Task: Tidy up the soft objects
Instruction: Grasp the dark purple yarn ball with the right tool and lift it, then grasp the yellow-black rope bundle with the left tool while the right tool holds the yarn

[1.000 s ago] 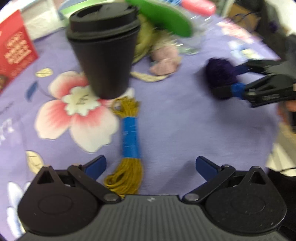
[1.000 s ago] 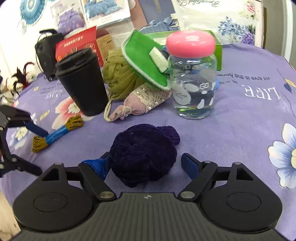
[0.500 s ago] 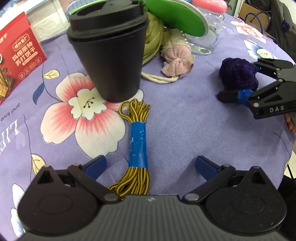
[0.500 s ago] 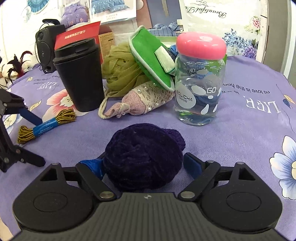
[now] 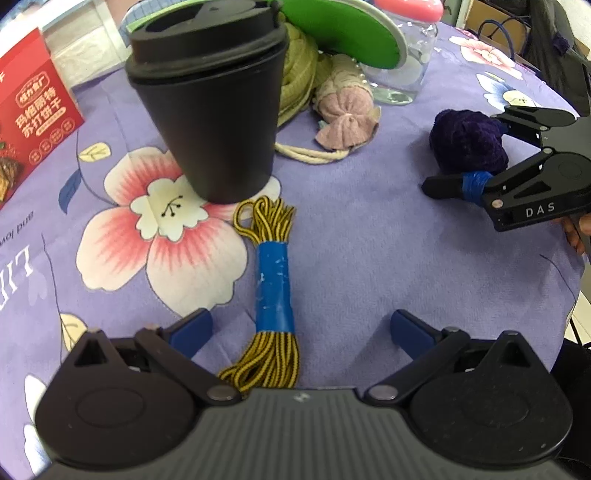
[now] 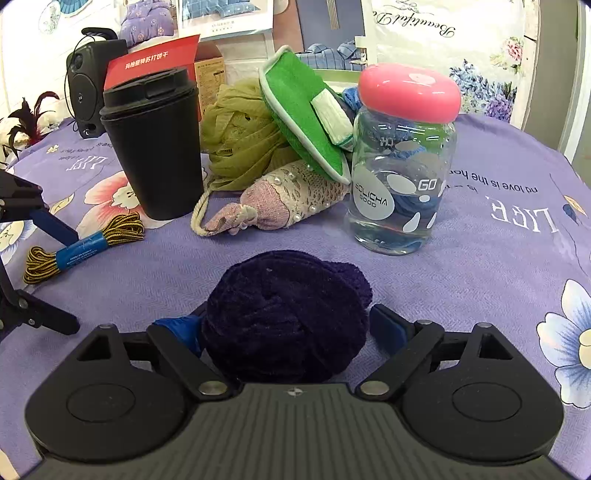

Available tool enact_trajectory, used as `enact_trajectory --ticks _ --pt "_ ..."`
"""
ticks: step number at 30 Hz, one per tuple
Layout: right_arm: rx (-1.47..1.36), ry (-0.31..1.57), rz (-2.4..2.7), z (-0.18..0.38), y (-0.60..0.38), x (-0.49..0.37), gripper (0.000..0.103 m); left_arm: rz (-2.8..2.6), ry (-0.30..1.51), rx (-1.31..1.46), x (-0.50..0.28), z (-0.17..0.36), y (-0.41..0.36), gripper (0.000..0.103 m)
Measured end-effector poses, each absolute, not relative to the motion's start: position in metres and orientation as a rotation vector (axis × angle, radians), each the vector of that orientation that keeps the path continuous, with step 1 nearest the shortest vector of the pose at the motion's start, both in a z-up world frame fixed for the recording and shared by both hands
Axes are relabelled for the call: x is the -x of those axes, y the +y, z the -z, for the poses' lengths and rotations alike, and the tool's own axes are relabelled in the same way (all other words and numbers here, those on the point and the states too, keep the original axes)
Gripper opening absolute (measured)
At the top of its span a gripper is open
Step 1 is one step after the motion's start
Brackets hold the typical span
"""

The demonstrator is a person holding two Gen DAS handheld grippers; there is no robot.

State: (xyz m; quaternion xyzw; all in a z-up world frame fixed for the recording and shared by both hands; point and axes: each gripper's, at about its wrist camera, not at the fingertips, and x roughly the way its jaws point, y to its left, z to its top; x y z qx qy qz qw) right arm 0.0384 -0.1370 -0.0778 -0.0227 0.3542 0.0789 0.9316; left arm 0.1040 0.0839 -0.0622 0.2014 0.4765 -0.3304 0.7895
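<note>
In the right wrist view the right tool (image 6: 286, 326) sits at the bottom centre, its jaws opening wide around the dark purple yarn ball (image 6: 284, 317), which lies between them on the purple floral surface (image 6: 480, 258); the right pad stands clear of the yarn, while the left pad's contact is hard to judge. In the left wrist view the left tool (image 5: 301, 330) is at the bottom of the frame, spread wide and gripping nothing, with the yellow-and-black cord bundle (image 5: 271, 291) lying on the surface between its fingers. Above the cord stands a black lidded cup (image 5: 210, 107). To its right lie an olive mesh puff (image 5: 299, 81), a pink lace pouch (image 5: 345, 118) and a green pad (image 5: 343, 33), leaning by a pink-capped clear bottle (image 6: 402, 170).
</note>
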Motion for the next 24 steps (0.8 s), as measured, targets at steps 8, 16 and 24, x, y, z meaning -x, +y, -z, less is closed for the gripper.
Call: enact_trajectory --ticks 8,16,24 --pt "-0.010 0.684 -0.188 0.076 -0.144 -0.029 0.053 0.666 1.076 -0.364 -0.097 0.042 0.081 0.012" --pt "-0.081 0.602 -0.222 0.053 -0.164 0.006 0.052 0.616 1.089 -0.161 -0.072 0.014 0.097 0.012" --pt "-0.072 0.479 -0.269 0.012 -0.169 0.025 0.052 0.614 1.031 -0.082 -0.064 -0.038 0.099 0.012"
